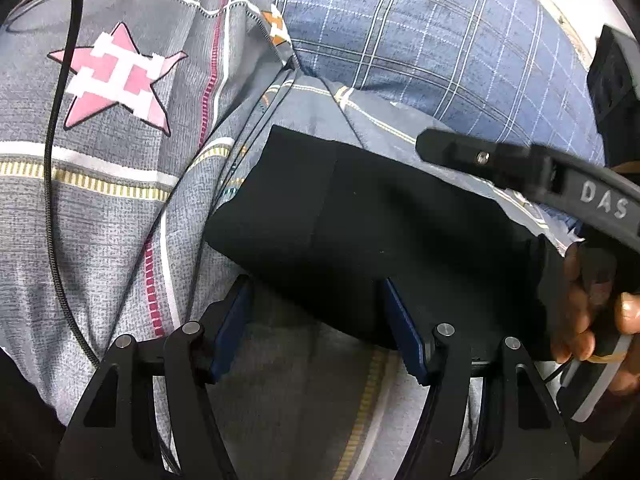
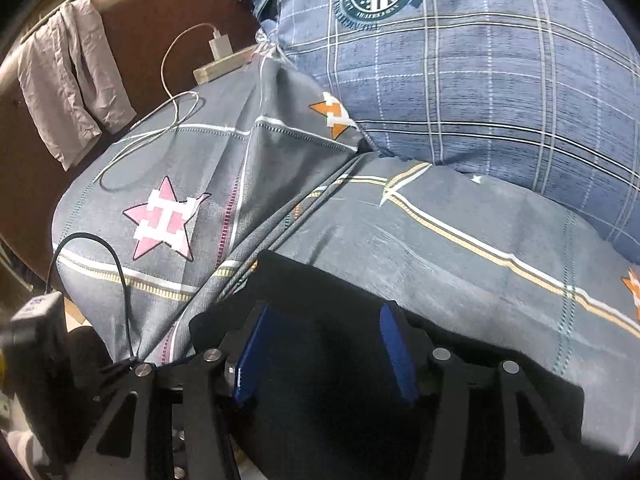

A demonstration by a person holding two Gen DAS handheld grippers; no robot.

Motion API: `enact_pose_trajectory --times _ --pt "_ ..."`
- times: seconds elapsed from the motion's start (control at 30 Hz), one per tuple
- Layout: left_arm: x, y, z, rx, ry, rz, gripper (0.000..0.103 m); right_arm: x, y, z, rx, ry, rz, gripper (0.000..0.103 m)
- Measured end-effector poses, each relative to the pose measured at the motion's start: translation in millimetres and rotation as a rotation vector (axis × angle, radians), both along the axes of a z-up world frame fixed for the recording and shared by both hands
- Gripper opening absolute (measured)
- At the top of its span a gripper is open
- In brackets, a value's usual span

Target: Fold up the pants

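Note:
The black pants [image 1: 360, 220] lie folded into a compact rectangle on a grey patterned bedsheet [image 1: 100, 208]. My left gripper [image 1: 316, 320] is open, its blue pads just at the near edge of the pants, holding nothing. My right gripper [image 2: 320, 344] is open above the pants [image 2: 320, 380], its pads spread over the dark cloth. In the left wrist view the right gripper's body [image 1: 520, 168] and the hand holding it reach in from the right over the pants' far right part.
A blue plaid pillow [image 2: 480, 80] lies behind the pants. A black cable [image 1: 52, 160] runs over the sheet at left. A white charger and cord [image 2: 192, 80] lie at the bed's far left edge, beside a brown board with a hung grey cloth [image 2: 72, 88].

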State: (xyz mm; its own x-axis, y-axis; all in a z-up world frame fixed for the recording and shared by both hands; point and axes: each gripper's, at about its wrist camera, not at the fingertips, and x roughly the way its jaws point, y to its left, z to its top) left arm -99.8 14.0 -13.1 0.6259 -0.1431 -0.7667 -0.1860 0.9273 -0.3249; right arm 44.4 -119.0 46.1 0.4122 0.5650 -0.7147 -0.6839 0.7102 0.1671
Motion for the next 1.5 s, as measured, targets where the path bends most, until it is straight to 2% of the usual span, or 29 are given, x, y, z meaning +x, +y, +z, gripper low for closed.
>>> enact_pose_trajectory --times 0.23,0.4,0.5,0.7,0.8,0.87,0.97,1.0,1.03,1.07,1.1,1.13,1.2,1.27,1.37,1.43,1.5 --pt "3.5 0.3 -2.7 0.006 0.0 0.01 0.067 8.7 1.6 -4.2 0.017 0.019 -0.009 0.055" --pt "2.8 4.3 -4.8 -0.018 -0.011 0.018 0.067 16.5 10.9 -8.7 -0.014 0.017 0.017 0.055" --pt "2.1 8.7 -6.4 -0.073 -0.031 0.016 0.078 23.1 20.4 -10.8 -0.032 0.023 0.048 0.055" --pt "5.7 19.5 -7.6 -0.149 -0.059 0.035 0.08 41.6 42.8 -23.8 -0.087 0.05 0.112 0.056" --pt "8.9 22.1 -9.0 -0.191 -0.077 0.032 0.087 46.7 54.8 -34.7 -0.127 0.063 0.153 0.057" --pt "9.7 21.1 -9.2 -0.201 -0.093 0.032 0.091 47.5 63.7 -41.7 -0.151 0.07 0.195 0.057" --pt "11.3 17.1 -9.3 -0.174 -0.1 0.027 0.091 45.9 76.5 -52.3 -0.183 0.06 0.248 0.057" --pt "11.7 16.4 -9.0 -0.168 -0.106 0.025 0.091 44.4 79.9 -54.2 -0.186 0.049 0.26 0.056" --pt "11.7 16.8 -8.7 -0.172 -0.112 0.025 0.09 43.3 81.2 -55.1 -0.181 0.044 0.268 0.046" --pt "12.1 18.4 -9.0 -0.183 -0.119 0.027 0.09 41.3 81.8 -54.9 -0.179 0.036 0.271 0.042" --pt "12.3 21.3 -8.7 -0.199 -0.129 0.034 0.076 38.1 81.9 -52.8 -0.175 0.022 0.274 0.032" --pt "13.9 24.0 -8.4 -0.21 -0.132 0.034 0.05 34.8 80.6 -50.0 -0.165 0.01 0.275 0.023" --pt "11.7 28.0 -2.5 -0.206 -0.153 0.025 0.03 26.5 71.4 -39.1 -0.128 -0.019 0.263 0.015" --pt "2.1 26.0 14.7 -0.199 -0.222 -0.013 0.026 18.4 53.7 -22.2 -0.059 -0.047 0.232 0.013" --pt "-16.6 4.0 53.0 -0.113 -0.352 -0.103 0.022 3.0 13.2 14.0 0.085 -0.078 0.177 0.012" --pt "-26.9 -22.7 78.6 -0.081 -0.433 -0.219 0.021 -3.7 -22.0 36.7 0.168 -0.102 0.141 0.011" --pt "-28.1 -56.3 95.8 -0.061 -0.472 -0.348 0.021 -13.1 -72.0 55.9 0.257 -0.124 0.076 0.011"
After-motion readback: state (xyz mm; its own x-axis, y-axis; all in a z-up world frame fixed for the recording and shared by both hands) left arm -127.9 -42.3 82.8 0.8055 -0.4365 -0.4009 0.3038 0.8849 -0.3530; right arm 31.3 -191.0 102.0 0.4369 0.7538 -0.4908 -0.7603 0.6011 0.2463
